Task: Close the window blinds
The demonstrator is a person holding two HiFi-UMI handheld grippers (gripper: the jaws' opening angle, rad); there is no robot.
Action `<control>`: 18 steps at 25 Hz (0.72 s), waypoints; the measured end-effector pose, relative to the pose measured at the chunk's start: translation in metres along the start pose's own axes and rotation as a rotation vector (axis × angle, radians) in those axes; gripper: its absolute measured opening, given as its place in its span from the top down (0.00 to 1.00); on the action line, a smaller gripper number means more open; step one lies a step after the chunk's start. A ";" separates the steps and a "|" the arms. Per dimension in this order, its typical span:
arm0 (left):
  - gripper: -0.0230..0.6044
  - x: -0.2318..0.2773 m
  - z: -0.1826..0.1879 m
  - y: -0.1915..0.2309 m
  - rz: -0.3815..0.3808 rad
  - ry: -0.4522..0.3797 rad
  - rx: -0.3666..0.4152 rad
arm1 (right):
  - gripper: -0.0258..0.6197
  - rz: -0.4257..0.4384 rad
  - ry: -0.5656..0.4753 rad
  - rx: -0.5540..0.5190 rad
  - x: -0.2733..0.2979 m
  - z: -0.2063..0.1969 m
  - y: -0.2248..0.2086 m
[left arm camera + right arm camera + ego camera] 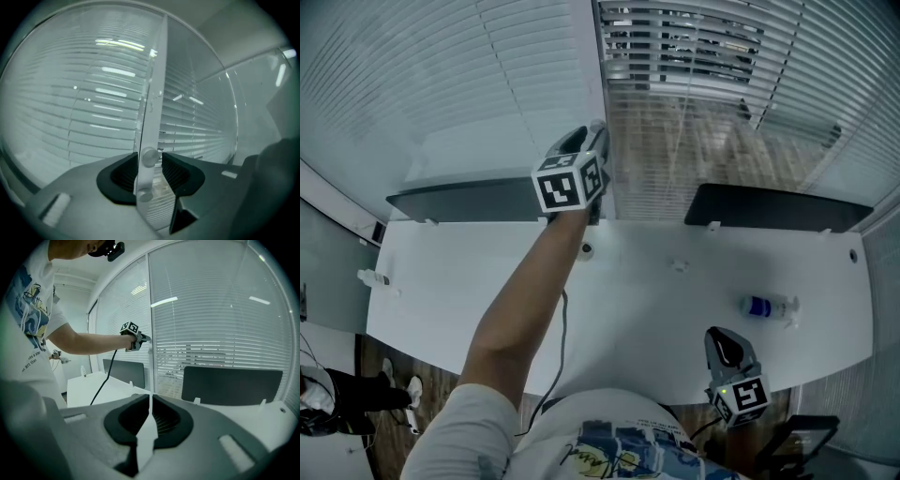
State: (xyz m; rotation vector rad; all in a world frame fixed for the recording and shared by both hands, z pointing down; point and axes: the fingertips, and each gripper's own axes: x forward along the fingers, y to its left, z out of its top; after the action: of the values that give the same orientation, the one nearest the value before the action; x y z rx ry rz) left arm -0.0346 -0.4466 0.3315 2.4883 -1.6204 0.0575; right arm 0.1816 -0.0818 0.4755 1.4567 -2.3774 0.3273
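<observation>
While the right hand-held gripper (149, 418) hangs low at the near edge of the counter (487, 281), jaws pressed together on nothing, the left hand-held gripper (151, 169) reaches up to the white frame post (157, 84) between two panes. Its jaws stand spread on either side of a round knob (150, 157) on that post, with a gap showing at the right jaw. The window blinds (703, 56) hang behind the glass, with the left pane's slats flat and the right pane's partly see-through.
</observation>
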 end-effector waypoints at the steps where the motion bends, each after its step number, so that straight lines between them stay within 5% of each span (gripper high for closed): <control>1: 0.70 -0.001 0.001 -0.002 0.005 0.009 0.097 | 0.94 0.000 0.000 0.001 0.000 0.000 0.000; 11: 0.70 0.004 -0.003 -0.021 0.062 0.096 1.101 | 0.94 0.006 -0.008 -0.008 0.000 0.004 0.003; 15: 0.70 0.014 -0.009 -0.022 0.067 0.121 1.330 | 0.94 0.000 -0.003 -0.007 -0.001 0.005 0.000; 18: 0.72 0.018 -0.013 -0.022 0.062 0.138 1.399 | 0.94 -0.004 -0.001 -0.006 -0.001 0.005 -0.001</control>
State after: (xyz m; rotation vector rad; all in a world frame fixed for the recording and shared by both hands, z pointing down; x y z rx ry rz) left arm -0.0062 -0.4520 0.3438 3.0380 -1.8922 1.8902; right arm 0.1821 -0.0831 0.4706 1.4590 -2.3742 0.3177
